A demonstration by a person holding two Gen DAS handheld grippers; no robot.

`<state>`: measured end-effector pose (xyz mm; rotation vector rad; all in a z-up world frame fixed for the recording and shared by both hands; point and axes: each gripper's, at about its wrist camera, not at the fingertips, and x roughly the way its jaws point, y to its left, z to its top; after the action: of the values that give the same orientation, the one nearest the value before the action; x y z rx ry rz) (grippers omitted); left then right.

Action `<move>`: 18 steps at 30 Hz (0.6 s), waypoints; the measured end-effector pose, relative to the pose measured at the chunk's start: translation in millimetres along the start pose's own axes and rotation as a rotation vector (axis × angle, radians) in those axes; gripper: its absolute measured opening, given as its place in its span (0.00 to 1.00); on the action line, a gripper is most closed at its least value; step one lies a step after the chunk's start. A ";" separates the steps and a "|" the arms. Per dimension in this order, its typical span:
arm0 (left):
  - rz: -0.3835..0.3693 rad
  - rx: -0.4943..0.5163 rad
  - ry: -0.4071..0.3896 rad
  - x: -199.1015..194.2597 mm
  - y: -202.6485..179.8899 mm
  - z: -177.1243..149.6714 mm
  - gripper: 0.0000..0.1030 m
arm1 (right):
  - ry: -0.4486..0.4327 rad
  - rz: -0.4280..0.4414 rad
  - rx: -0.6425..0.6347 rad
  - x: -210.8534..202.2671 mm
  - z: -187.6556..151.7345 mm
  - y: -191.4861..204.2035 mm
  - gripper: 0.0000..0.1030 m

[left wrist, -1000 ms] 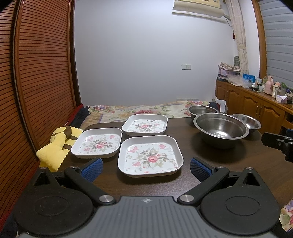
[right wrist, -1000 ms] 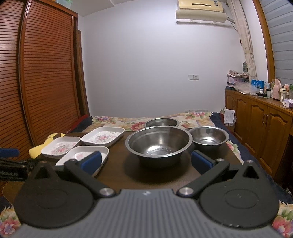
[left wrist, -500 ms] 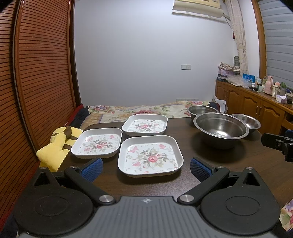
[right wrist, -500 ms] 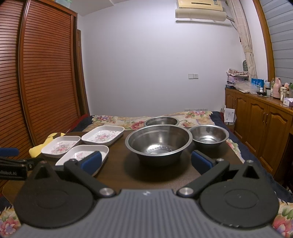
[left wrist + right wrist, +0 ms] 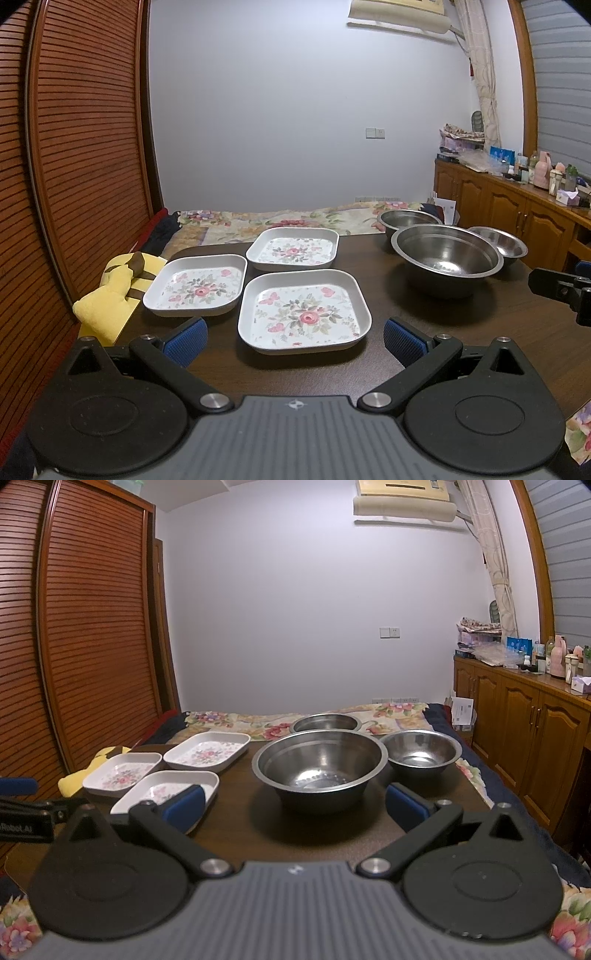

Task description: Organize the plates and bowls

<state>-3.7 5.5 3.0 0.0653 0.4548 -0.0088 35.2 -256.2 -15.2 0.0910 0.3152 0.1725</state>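
Note:
Three square floral plates lie on the dark table: a near plate (image 5: 303,314), a left plate (image 5: 195,290) and a far plate (image 5: 293,252). Three steel bowls stand to their right: a large bowl (image 5: 319,766), a small bowl (image 5: 421,751) and a far bowl (image 5: 325,723). My left gripper (image 5: 293,339) is open and empty, just in front of the near plate. My right gripper (image 5: 295,806) is open and empty, just in front of the large bowl (image 5: 447,258).
A yellow plush toy (image 5: 114,295) lies off the table's left edge. A bed with a floral cover (image 5: 280,221) lies beyond the table. Wooden cabinets (image 5: 524,734) with bottles on top line the right wall. A slatted wardrobe (image 5: 74,147) stands at left.
Both grippers have stayed almost still; the views shifted only slightly. Plates and bowls have not moved.

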 end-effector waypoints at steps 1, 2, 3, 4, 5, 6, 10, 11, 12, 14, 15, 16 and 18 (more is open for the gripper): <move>-0.001 -0.001 0.004 1.1 0.6 -0.8 1.00 | 0.002 0.000 0.000 0.6 -0.5 -0.2 1.00; -0.002 -0.003 0.010 2.4 1.0 -1.4 1.00 | 0.006 0.000 0.000 1.9 -0.7 -0.2 1.00; -0.003 -0.004 0.015 4.1 1.6 -2.7 1.00 | 0.010 0.000 0.001 3.3 -1.2 -0.1 1.00; -0.004 -0.005 0.022 6.3 2.4 -4.2 1.00 | 0.013 0.000 0.002 4.2 -2.4 -0.2 1.00; -0.005 -0.006 0.030 8.5 3.0 -5.8 1.00 | 0.017 0.000 0.002 5.3 -3.0 -0.2 1.00; -0.005 -0.008 0.038 10.7 3.7 -7.3 1.00 | 0.021 -0.001 0.002 6.1 -4.2 -0.2 1.00; -0.009 -0.015 0.069 20.0 7.3 -13.6 1.00 | 0.037 -0.002 0.008 9.6 -8.6 -1.2 1.00; -0.013 -0.016 0.076 22.6 8.1 -15.1 1.00 | 0.039 -0.001 0.010 9.6 -9.4 -1.5 1.00; -0.021 -0.016 0.084 25.2 8.9 -16.7 1.00 | 0.040 0.000 0.012 10.3 -10.1 -1.8 1.00; -0.032 -0.017 0.095 29.4 10.5 -19.4 1.00 | 0.043 -0.001 0.013 11.6 -11.1 -2.4 1.00; -0.035 -0.015 0.100 31.3 11.7 -20.5 1.00 | 0.044 0.000 0.014 12.6 -11.6 -2.5 1.00; -0.035 -0.012 0.101 32.5 13.0 -21.2 1.00 | 0.046 0.003 0.017 13.7 -12.0 -2.5 1.00; -0.031 -0.010 0.100 35.9 17.1 -21.8 1.00 | 0.048 0.013 0.020 16.9 -12.3 -2.5 1.00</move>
<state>19.3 24.3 -31.3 0.0494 0.5560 -0.0340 47.6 -254.8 -32.2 0.1087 0.3644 0.1846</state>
